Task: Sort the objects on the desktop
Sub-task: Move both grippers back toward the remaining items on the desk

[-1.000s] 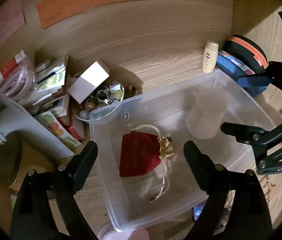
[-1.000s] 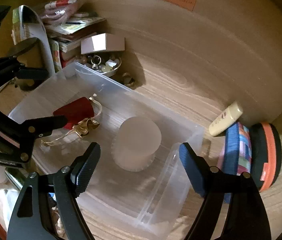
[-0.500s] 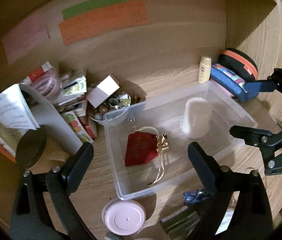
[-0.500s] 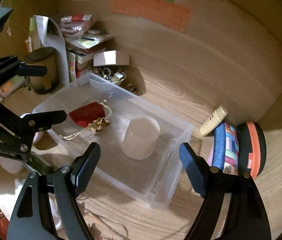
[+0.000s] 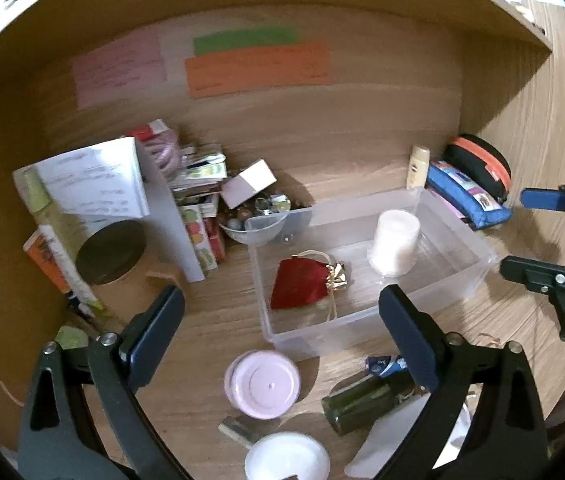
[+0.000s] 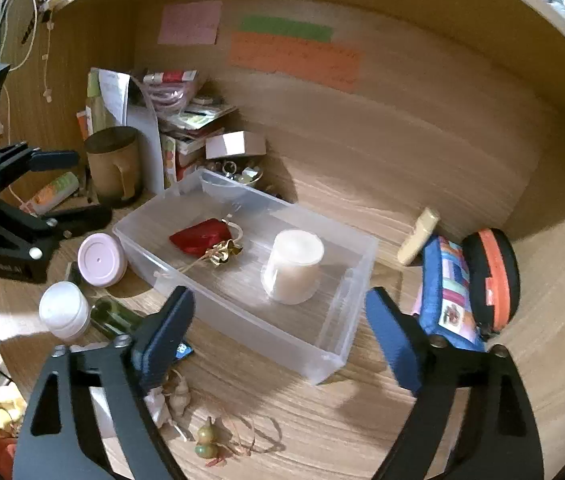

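A clear plastic bin [image 5: 458, 280] [image 6: 334, 344] sits mid-desk. Inside lie a red pouch [image 5: 300, 290] [image 6: 200, 236] with gold ribbon and a white frosted jar [image 5: 394, 242] [image 6: 292, 266]. My left gripper [image 5: 280, 332] is open and empty, held above the desk in front of the bin. My right gripper [image 6: 278, 332] is open and empty above the bin's near edge; it also shows in the left wrist view [image 5: 530, 236]. A pink-lidded jar [image 5: 261, 384] [image 6: 100, 260], a white jar [image 5: 286, 458] [image 6: 62, 310] and a green bottle [image 5: 366, 398] [image 6: 116, 318] lie in front of the bin.
Books, papers and a white box [image 5: 248, 188] crowd the back left with a bowl of trinkets [image 5: 254, 224] and a brown mug [image 6: 114, 166]. A cream tube [image 6: 418, 236], blue pencil case [image 6: 448, 292] and black-orange case [image 6: 490, 276] sit right. A gourd charm [image 6: 206, 438] lies near.
Both grippers have pulled back and up from the bin, so more of the desk shows. The pouch and white jar stay in the bin. Both grippers remain open.
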Demonstrator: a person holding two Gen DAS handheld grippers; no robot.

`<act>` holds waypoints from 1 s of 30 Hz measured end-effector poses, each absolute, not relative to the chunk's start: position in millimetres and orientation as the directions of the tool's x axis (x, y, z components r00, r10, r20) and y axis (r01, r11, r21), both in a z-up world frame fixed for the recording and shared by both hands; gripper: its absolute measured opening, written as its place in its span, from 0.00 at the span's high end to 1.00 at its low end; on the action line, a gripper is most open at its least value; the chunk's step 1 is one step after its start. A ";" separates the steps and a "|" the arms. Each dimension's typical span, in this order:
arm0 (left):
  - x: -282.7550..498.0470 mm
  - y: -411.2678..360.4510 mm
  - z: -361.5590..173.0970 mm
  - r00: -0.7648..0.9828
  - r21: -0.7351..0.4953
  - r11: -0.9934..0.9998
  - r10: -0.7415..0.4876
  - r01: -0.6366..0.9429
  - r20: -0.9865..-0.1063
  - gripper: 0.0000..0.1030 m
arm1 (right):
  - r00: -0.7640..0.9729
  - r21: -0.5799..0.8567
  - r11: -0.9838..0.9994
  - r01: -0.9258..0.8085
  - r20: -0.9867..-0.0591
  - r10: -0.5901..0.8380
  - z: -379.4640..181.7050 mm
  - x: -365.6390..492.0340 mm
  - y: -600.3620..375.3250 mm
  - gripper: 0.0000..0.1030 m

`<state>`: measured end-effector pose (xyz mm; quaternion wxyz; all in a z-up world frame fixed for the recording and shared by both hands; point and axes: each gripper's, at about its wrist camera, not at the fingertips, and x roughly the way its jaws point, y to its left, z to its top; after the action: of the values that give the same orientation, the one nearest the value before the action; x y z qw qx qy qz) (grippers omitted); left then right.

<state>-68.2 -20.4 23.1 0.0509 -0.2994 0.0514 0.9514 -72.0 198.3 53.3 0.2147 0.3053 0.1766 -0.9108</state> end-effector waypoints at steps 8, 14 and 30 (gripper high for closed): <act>-38.7 -37.8 19.6 -0.837 0.020 -0.997 0.057 -0.081 -0.545 0.01 | -0.748 -0.175 -0.861 0.478 -0.595 -0.294 51.4 -51.7 212.5 0.10; -17.7 -46.7 8.5 -0.837 -0.006 -0.999 0.038 -0.041 -0.546 0.00 | -0.744 -0.146 -0.872 0.467 -0.597 -0.299 37.6 -41.1 221.4 0.07; 15.2 -51.7 -56.0 -0.756 -0.089 -0.996 0.055 0.004 -0.652 0.00 | -0.705 -0.025 -0.881 0.472 -0.610 -0.361 -14.0 -7.2 245.8 0.04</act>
<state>15.2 -51.7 -56.0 0.0136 -0.3490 -0.0427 0.9360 -7.2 245.8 -14.0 0.2266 0.3099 0.0900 -0.9190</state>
